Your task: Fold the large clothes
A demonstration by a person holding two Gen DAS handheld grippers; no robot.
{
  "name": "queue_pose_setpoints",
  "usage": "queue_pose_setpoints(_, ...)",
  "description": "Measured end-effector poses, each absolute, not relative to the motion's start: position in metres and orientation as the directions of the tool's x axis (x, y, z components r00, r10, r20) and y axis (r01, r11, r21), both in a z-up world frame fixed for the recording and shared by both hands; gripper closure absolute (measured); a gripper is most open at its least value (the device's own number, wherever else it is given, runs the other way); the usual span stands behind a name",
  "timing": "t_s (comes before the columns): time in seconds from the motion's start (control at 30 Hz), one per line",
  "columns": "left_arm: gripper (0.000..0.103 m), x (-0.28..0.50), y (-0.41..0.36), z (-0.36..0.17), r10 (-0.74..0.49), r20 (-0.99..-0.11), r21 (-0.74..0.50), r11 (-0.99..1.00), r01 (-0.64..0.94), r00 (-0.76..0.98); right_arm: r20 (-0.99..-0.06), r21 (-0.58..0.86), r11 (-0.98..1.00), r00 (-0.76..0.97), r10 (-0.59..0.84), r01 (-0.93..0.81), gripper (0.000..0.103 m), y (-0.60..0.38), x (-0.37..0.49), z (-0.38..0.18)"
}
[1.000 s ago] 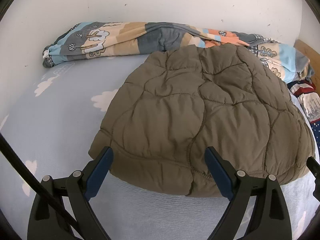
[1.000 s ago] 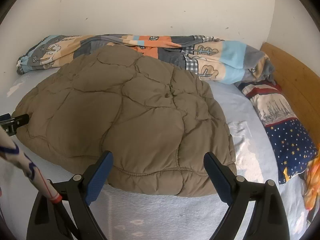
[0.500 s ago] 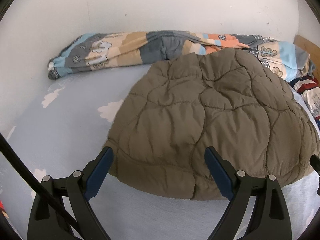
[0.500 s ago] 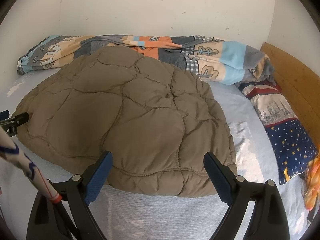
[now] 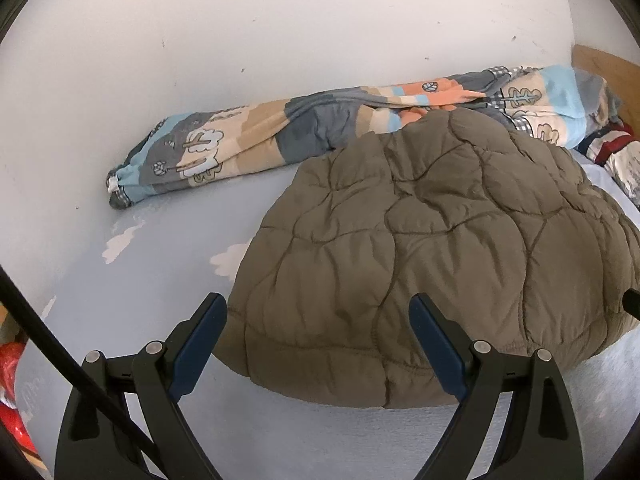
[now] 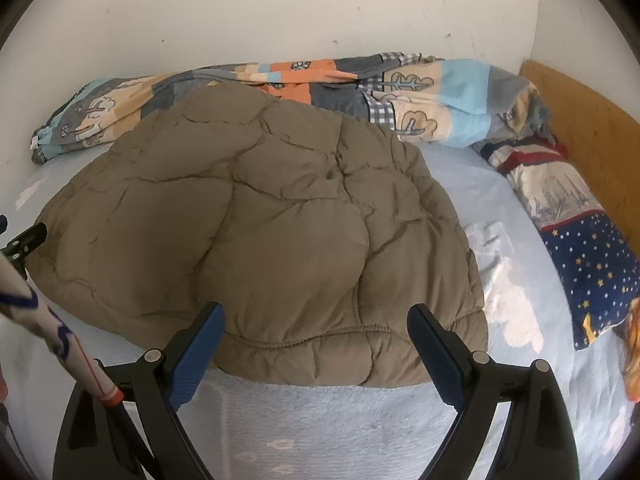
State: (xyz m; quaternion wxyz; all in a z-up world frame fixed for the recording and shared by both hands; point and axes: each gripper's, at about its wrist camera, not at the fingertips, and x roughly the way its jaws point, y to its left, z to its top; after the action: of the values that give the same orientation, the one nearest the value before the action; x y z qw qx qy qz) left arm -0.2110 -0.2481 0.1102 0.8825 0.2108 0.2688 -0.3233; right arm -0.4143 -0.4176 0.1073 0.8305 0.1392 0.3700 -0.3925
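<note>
Jacket (image 6: 256,232) is the landmark: olive quilted puffer, lying flat mid-bed on the pale blue sheet (image 6: 320,420), looks already folded into a compact mound. Far edge touches the rolled patchwork blanket (image 6: 420,96) along the wall.

Left gripper (image 5: 318,340): fingers wide apart, nothing between the pads, hovering just off the jacket's near hem at its left corner. Right gripper (image 6: 316,344): fingers also spread, empty, over the near hem toward the right corner. My read: both lined up for a hem pick or a final check.

Room: bare sheet left of the jacket and in front of it. Right of the jacket, a strip of sheet, then the starred pillow (image 6: 592,264) against the wooden headboard (image 6: 580,120). Tight at the back.
</note>
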Motion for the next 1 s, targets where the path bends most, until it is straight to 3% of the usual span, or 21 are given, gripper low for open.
queue_pose_setpoints(0.27,0.011,-0.218,-0.250,0.112,-0.463,-0.587,0.234,0.688,0.687,0.664,-0.766,-0.003,0.640,0.409,-0.496,0.769,0.008,-0.429,-0.417,0.094)
queue_pose_setpoints(1.0,0.011,-0.222,-0.251,0.112,-0.462,-0.574,0.260,0.681,0.685,0.677,-0.764,-0.011,0.636,0.403,-0.503,0.772,0.008,-0.428,-0.417,0.093)
